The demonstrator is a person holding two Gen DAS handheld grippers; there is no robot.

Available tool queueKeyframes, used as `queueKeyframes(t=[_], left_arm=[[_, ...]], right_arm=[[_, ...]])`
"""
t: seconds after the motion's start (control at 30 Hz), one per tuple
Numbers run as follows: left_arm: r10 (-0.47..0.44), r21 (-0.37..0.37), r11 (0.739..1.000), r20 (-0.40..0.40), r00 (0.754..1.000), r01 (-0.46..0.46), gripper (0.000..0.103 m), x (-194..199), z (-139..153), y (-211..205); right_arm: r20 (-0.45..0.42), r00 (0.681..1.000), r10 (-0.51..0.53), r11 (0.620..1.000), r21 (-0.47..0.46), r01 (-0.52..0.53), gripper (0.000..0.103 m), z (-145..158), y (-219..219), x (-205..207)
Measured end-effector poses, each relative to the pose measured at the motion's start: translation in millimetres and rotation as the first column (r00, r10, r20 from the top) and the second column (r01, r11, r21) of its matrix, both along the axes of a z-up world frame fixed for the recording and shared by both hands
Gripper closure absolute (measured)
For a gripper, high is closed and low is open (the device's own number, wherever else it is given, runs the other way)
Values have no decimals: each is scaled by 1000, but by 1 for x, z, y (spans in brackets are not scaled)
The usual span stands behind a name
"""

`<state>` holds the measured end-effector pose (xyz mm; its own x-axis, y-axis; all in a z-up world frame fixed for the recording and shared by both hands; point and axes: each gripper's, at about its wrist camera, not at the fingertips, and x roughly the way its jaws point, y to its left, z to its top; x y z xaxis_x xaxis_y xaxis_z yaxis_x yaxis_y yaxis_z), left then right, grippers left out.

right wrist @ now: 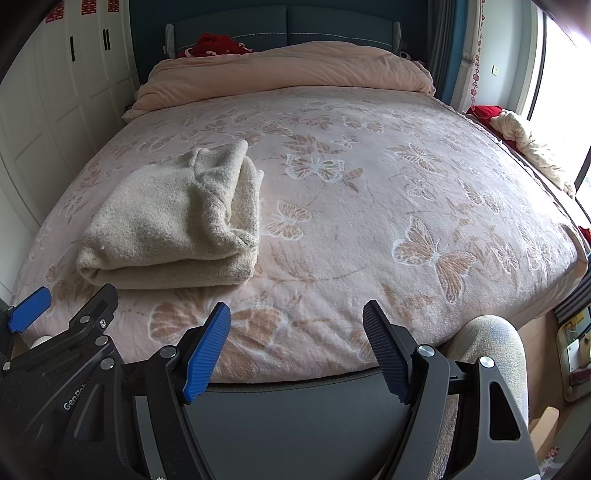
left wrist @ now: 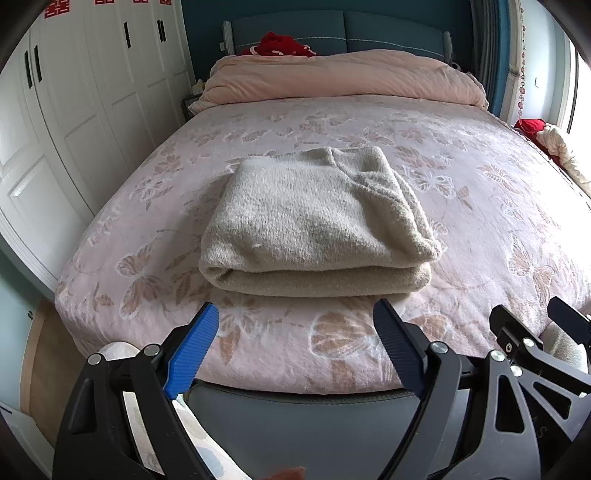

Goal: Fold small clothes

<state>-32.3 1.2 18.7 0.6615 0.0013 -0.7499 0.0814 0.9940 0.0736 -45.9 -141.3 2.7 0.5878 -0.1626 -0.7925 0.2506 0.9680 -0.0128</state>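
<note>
lying folded on the pink butterfly-patterned bed (left wrist: pixel 461 229), the cream knitted sweater (left wrist: pixel 314 225) sits untouched; left hand-held gripper (left wrist: pixel 295 347) and right hand-held gripper (right wrist: pixel 297 350) both spread, holding nothing.

pink butterfly blanket (right wrist: pixel 369 206) on bed, rolled peach duvet (left wrist: pixel 343 77) at headboard (left wrist: pixel 332 33), red cloth (left wrist: pixel 282 44) behind, white wardrobe (left wrist: pixel 92 92) on left

Both wrist views low at bed (left wrist: pixel 480 229) foot, facing headboard (right wrist: pixel 288 22); left view nearer sweater (left wrist: pixel 314 221).
</note>
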Motion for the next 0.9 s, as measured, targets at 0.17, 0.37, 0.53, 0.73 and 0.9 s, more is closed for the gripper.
queueKeyframes(t=[0.17, 0.37, 0.53, 0.73, 0.9], left_arm=[[0, 2, 1000, -7, 1000, 0, 19, 2, -2, 1], [12, -6, 1000, 0, 1000, -12, 18, 3, -3, 3], [6, 9, 1000, 18, 1000, -6, 18, 2, -2, 1], [12, 15, 1000, 18, 1000, -12, 19, 2, -2, 1], [12, 16, 1000, 16, 1000, -12, 20, 1, -3, 1]], right_arm=[[-4, 1000, -4, 1000, -2, 4, 31, -1, 2, 0], [4, 1000, -11, 1000, 1, 11, 30, -1, 3, -2], [0, 1000, -15, 1000, 6, 15, 31, -3, 1, -1], [-1, 1000, -13, 1000, 3, 13, 30, -3, 1, -1], [0, 1000, -16, 1000, -1, 16, 31, -3, 2, -1]])
